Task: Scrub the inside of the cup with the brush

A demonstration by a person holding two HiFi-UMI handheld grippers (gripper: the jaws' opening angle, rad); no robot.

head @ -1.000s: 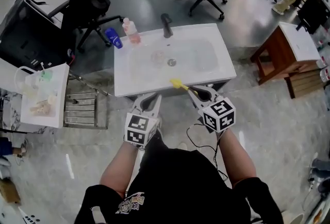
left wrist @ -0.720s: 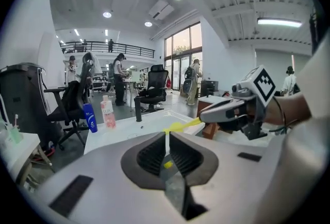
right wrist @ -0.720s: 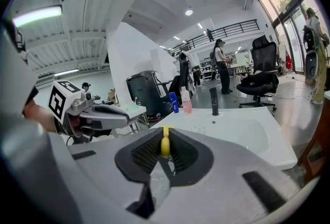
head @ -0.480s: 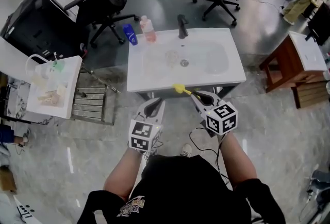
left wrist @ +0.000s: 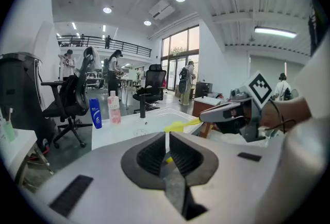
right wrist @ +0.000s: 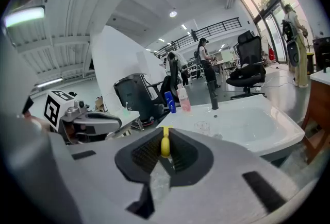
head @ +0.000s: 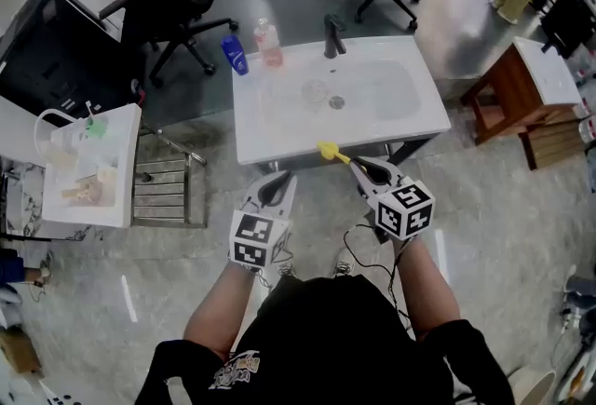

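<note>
First, step closer to the sink (head: 279, 138) and reach over its near rim. Look for the clear cup (head: 314, 93) standing in the basin just beside the drain (head: 337, 102). Leave the right gripper (head: 361, 168) clamped on the yellow brush (head: 327, 151), head forward. Spread the left gripper (head: 273, 183), now pinched together on nothing, then take the cup's wall firmly before feeding bristles straight down its mouth. Expect slippery glass.

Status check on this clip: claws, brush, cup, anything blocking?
Left claw shut, empty. Right claw shut on yellow brush. Cup in sink, untouched. Nothing blocking.
</note>
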